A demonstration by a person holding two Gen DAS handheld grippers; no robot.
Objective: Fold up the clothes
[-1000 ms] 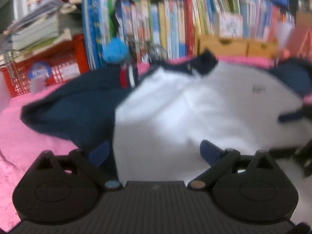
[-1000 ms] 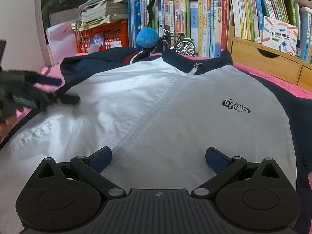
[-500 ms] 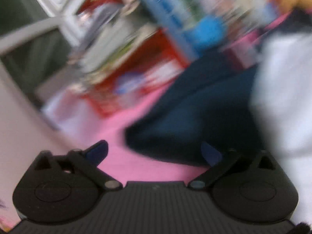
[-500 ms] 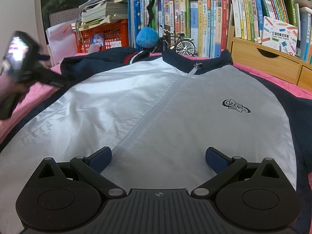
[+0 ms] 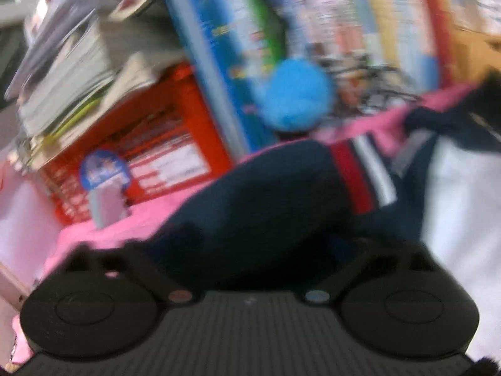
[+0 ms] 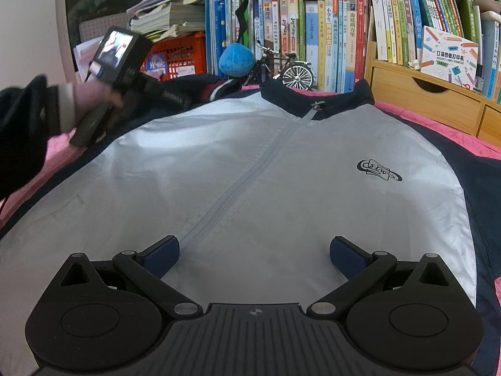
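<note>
Closing over the jacket's navy sleeve (image 5: 266, 194) — left gripper (image 5: 250, 250); right gripper (image 6: 253, 250) open.

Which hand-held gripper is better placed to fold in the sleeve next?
Left. The left hand-held gripper is at the navy sleeve, jaws just closing. The right hand-held gripper hovers open over the jacket front.

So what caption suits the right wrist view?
Open right gripper poised over a zipped grey-and-navy jacket while the left gripper reaches its sleeve.
</note>
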